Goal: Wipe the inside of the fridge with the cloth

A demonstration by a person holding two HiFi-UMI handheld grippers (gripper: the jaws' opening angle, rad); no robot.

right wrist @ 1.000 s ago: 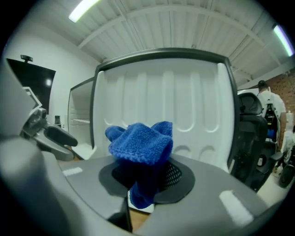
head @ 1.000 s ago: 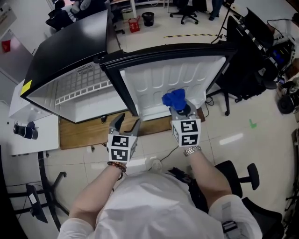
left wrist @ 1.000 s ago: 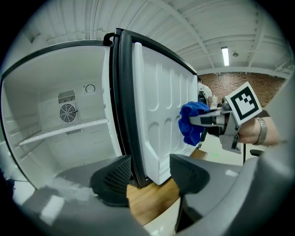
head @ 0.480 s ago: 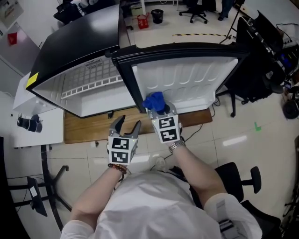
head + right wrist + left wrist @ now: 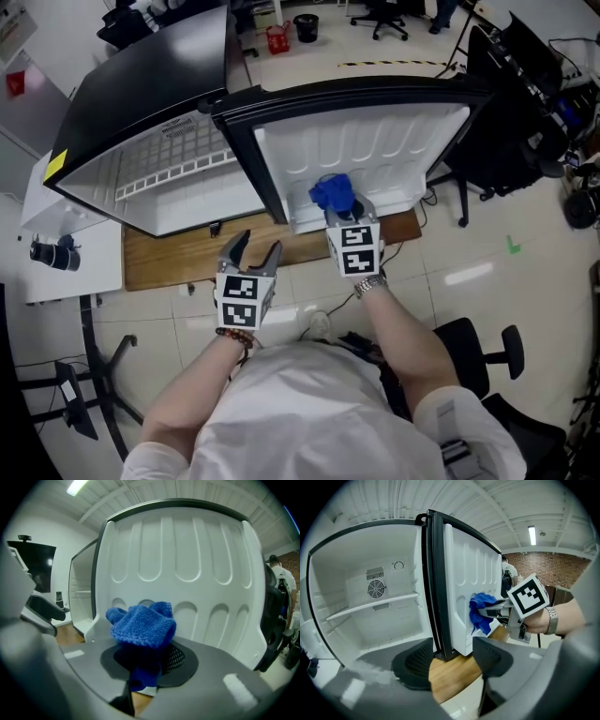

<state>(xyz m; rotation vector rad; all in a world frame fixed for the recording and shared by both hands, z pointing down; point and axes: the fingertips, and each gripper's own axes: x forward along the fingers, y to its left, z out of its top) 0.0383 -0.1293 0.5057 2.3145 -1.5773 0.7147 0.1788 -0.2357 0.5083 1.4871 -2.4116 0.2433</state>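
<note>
Gripping the blue cloth [image 5: 143, 623], your right gripper [image 5: 337, 211] has its jaws closed on the bunched fabric, which bulges out in front of them in a knitted wad with a tail hanging below. The cloth sits low on the inner liner of the open fridge door [image 5: 375, 150], near the hinge-side corner. From the left gripper view it looks pressed against the white plastic just under the row of moulded arches.

Your left gripper [image 5: 258, 246] hangs apart from it, lower and to the left in the head view. Its jaws stand wide with nothing between them. Through the gap you see only the bottom edge of the door and the wooden board [image 5: 169, 262] on which the fridge [image 5: 141, 103] stands.

The fridge is a small black one with a white interior. Inside there is a wire shelf [image 5: 173, 159] across the cavity and a round fan grille [image 5: 376, 588] on the back wall. The board lies on a pale tiled floor [image 5: 469, 272].

To the left in the head view is a white table [image 5: 94, 272] carrying a small black object that cannot be made out clearly. A black office chair [image 5: 487, 347] stands on your right.
</note>
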